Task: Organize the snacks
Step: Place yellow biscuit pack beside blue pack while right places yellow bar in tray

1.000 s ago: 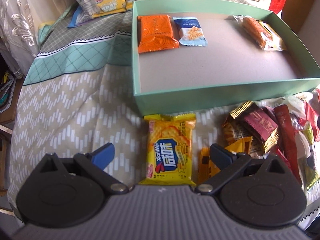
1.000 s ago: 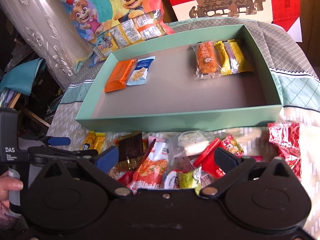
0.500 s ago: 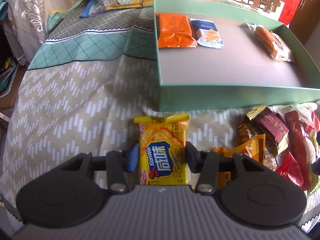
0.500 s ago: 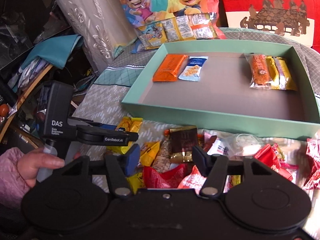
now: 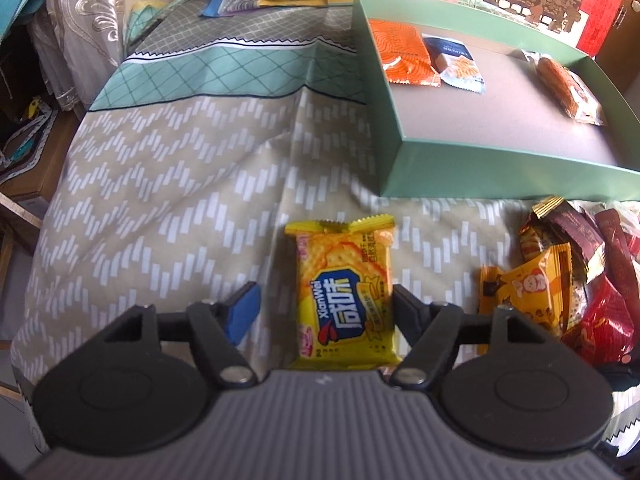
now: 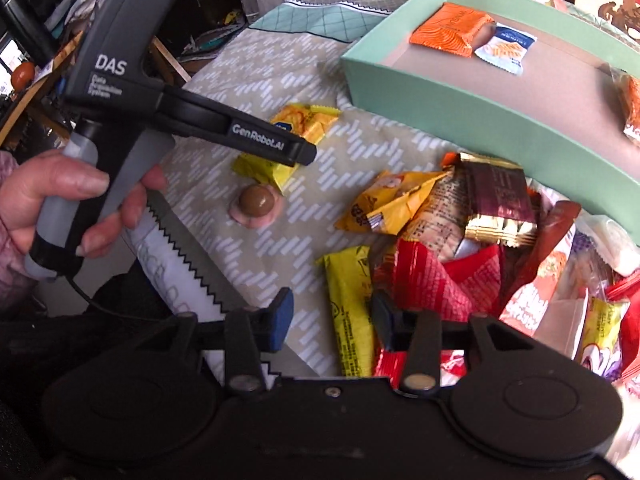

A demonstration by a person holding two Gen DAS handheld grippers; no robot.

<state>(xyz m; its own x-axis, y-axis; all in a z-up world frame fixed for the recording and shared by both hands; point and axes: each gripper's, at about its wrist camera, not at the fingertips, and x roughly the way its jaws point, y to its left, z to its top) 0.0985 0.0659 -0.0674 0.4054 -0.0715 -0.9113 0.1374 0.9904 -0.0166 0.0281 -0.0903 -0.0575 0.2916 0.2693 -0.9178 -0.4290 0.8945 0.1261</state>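
Comparing with a moment back, my left gripper [image 5: 320, 308] has just been opening, both pads off the yellow cracker packet [image 5: 346, 294] (on the cloth, unboxed); right gripper [image 6: 330, 318] has narrowed around the yellow bar [image 6: 352, 316], unclamped.

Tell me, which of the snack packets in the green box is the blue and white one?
It is the small blue-and-white packet near the box's far left corner, lying right beside the orange packet. The third snack, orange in clear wrap, lies apart on the right.
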